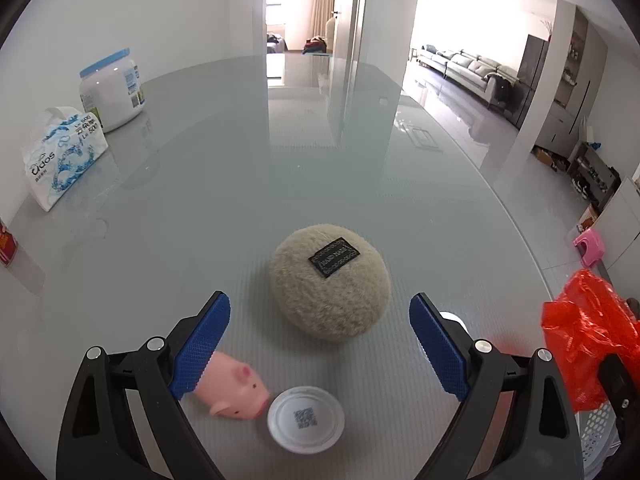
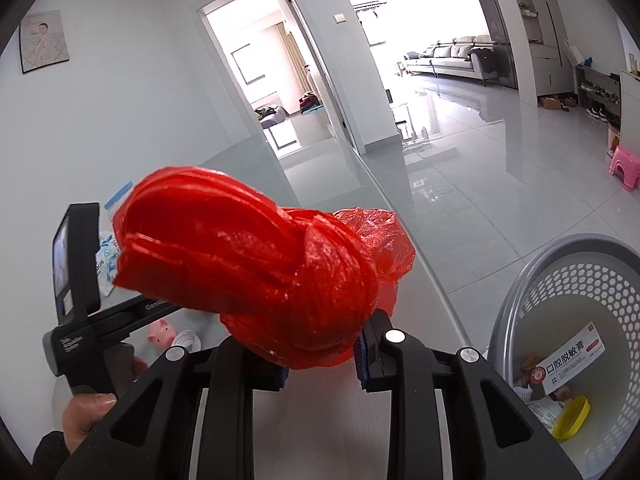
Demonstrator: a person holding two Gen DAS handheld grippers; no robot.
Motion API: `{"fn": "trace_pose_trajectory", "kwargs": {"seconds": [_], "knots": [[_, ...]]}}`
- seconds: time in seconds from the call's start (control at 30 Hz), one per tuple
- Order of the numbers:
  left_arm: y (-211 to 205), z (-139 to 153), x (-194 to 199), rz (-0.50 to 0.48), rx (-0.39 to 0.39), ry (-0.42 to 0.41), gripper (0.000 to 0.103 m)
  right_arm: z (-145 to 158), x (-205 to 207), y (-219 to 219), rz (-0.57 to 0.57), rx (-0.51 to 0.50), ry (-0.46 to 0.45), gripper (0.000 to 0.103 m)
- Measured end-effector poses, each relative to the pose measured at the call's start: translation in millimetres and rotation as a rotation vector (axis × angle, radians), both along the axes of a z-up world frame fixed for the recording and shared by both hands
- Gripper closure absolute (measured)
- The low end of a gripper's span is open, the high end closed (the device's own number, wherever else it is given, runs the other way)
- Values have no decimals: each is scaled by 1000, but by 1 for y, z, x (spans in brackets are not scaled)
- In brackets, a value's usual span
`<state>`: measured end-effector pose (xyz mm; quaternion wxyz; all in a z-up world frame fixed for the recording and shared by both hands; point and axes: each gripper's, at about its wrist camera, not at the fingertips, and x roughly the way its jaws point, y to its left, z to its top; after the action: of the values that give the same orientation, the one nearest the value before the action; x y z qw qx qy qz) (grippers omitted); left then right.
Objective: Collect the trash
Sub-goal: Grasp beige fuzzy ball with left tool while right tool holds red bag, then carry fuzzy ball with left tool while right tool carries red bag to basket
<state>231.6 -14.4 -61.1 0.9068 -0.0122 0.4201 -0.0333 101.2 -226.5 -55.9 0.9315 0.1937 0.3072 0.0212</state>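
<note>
My right gripper [image 2: 322, 364] is shut on a knotted red plastic bag [image 2: 248, 276], held above the table's right edge; the same red bag [image 1: 588, 336] shows at the right of the left wrist view. A grey perforated trash basket [image 2: 532, 304] stands below and to the right, with a box and a yellow lid inside. My left gripper [image 1: 320, 344] hangs open over the glass table. Between its fingers lie a white round lid [image 1: 306, 419] with a QR code and a beige furry ball [image 1: 330, 286]. A pink toy pig [image 1: 234, 390] lies by the left finger.
A tissue pack [image 1: 60, 160] and a white tub with a blue lid [image 1: 112, 88] stand at the table's far left. A red can [image 1: 6, 246] sits at the left edge. A pink stool [image 2: 626, 168] stands on the floor. A hand [image 2: 92, 412] grips the left gripper's handle.
</note>
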Motion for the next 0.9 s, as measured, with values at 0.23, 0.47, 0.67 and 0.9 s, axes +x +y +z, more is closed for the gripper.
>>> {"fn": "trace_pose_trajectory", "kwargs": {"seconds": [0.23, 0.47, 0.67, 0.9], "knots": [[-11, -15, 12, -9, 32, 41, 30, -7, -6, -4, -15, 15, 13, 79], [-6, -16, 7, -26, 3, 46, 48, -8, -11, -7, -24, 27, 19, 79], [-4, 2, -15, -36, 0, -10, 48, 2, -10, -9, -32, 25, 21, 79], [-19, 34, -62, -105, 11, -106, 48, 15, -40, -19, -60, 11, 1, 79]]}}
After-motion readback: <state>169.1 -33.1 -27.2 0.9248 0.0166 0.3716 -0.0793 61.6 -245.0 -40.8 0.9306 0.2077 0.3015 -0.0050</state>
